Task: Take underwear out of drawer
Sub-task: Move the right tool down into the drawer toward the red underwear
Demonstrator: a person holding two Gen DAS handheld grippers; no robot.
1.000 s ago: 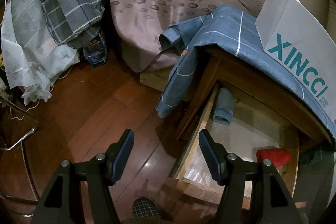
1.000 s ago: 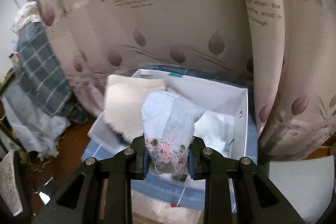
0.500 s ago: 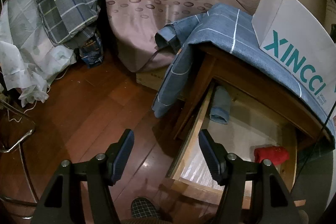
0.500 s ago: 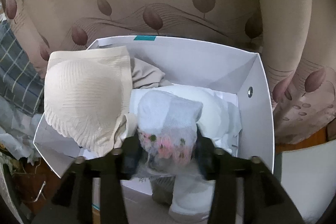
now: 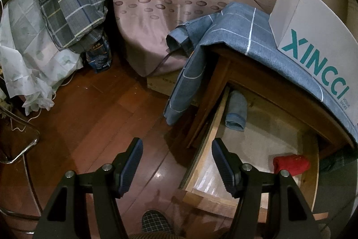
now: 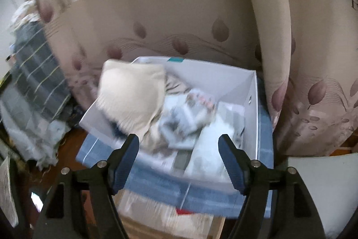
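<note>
Above the white box [image 6: 226, 84] your right gripper [image 6: 179, 156] has just been opening, nothing between its jaws; the pale floral underwear [image 6: 190, 113] lies inside. Left gripper [image 5: 176, 160] gapes empty. Next, I judge, reach for the drawer [image 5: 313, 149] and its red roll [image 5: 290, 162].

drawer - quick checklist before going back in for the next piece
1. Drawer pulled open: ok.
2. Pieces left inside: ok, blue roll and red roll lie apart on the drawer floor.
3. Right gripper empty: ok, its jaws have just been opening, nothing between them.
4. Light blue floral piece landed in the white box: ok, though blurred.
5. Left gripper free: ok, open above the floor.
6. More pieces under the cabinet top: cannot tell.
</note>
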